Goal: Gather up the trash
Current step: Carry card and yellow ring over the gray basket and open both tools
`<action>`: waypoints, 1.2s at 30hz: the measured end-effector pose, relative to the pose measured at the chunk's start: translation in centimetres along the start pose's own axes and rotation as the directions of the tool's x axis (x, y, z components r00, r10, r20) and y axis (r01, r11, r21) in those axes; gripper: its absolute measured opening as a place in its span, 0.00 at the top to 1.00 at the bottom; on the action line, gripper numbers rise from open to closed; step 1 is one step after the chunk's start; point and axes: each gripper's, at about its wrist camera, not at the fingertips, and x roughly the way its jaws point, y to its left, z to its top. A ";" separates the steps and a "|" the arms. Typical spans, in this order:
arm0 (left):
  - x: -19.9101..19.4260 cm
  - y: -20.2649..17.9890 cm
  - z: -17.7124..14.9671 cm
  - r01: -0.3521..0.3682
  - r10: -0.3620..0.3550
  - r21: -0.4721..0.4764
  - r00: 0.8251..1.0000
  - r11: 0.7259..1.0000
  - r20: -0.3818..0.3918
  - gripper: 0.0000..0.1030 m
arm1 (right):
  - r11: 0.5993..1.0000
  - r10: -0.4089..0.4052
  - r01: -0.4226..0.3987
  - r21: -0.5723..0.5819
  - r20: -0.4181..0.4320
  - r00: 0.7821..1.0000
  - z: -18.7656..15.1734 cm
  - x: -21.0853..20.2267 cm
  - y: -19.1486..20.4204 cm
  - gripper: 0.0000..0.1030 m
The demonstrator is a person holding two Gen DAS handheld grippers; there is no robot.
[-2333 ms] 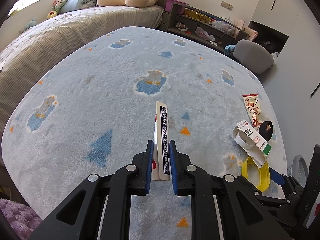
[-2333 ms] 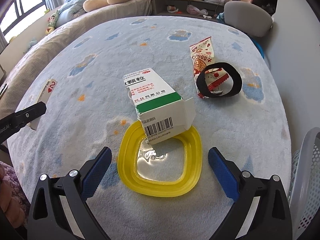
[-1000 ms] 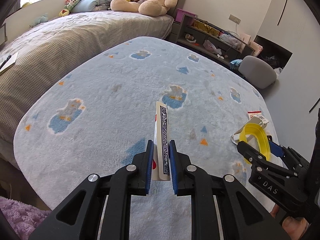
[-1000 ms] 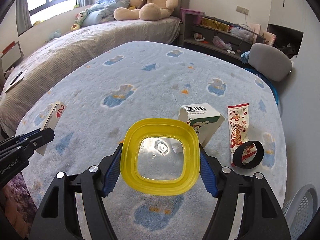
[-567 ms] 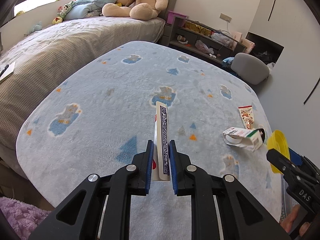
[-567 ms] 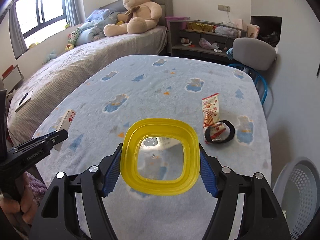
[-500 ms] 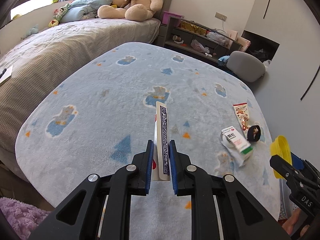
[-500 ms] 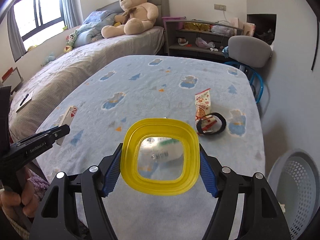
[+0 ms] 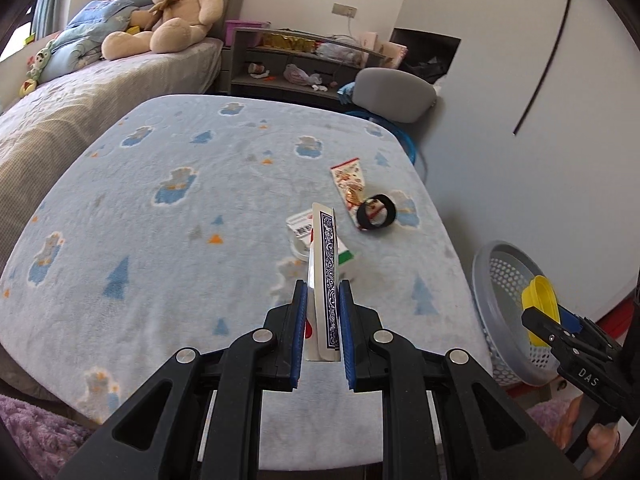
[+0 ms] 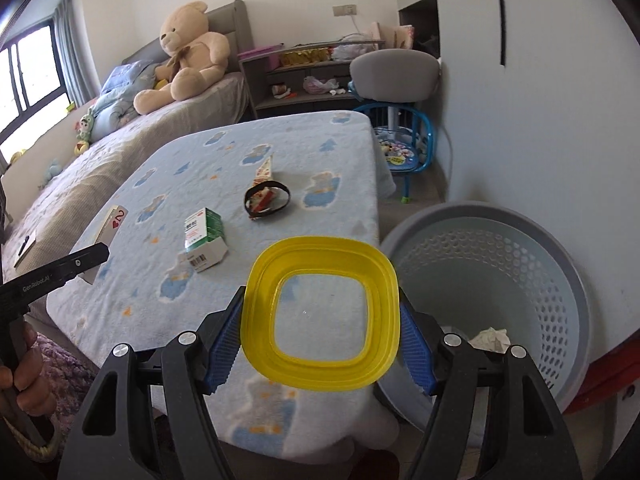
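- Right wrist view: tabletop (image 10: 208,304) under a pale blue fleece cover; beside its near corner stands the grey perforated basket (image 10: 560,264), which one second ago showed only as a sliver at the frame's edge. Judgement: the carry to the bin is nearly done.
- Basket interior: one crumpled white scrap (image 10: 490,338) lies at the bottom; the rest of the floor is cut off by the tool.
- Right tool (image 10: 320,316): jaws held apart, clamped on the sides of a yellow lid (image 10: 256,300), now over the table corner just short of the basket rim; it hung over mid-table a second ago. A release looks to be next.
- Left tool (image 9: 322,322): jaws pressed together, pinching a playing card (image 9: 325,264) upright over the tabletop; grip unchanged, view swung toward the basket.
- Left on the cover: a green-and-white carton (image 10: 202,240), a snack wrapper (image 10: 264,170) and a black band (image 10: 267,199) lying across the wrapper's near end.
- Hard to make out: the carton's print; the card's face, apart from a red heart two.
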 end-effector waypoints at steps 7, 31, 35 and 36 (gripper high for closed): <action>2.0 -8.1 -0.4 0.110 -0.103 0.113 0.993 0.987 -0.063 0.85 | 0.993 -0.059 0.057 0.100 0.010 0.998 -0.7 -1.4 -6.3 0.35; 9.5 -25.2 -1.1 0.203 -0.161 0.357 0.976 0.912 -0.144 0.85 | 0.934 -0.206 0.199 0.298 -0.010 0.979 -2.6 -0.6 -17.5 0.33; 9.8 -25.6 -1.0 0.205 -0.165 0.356 0.977 0.912 -0.138 0.85 | 0.932 -0.208 0.202 0.303 -0.012 0.978 -2.5 -0.3 -17.6 0.33; 9.8 -25.8 -1.0 0.205 -0.166 0.358 0.977 0.911 -0.137 0.84 | 0.931 -0.208 0.202 0.305 -0.012 0.978 -2.5 -0.3 -17.7 0.32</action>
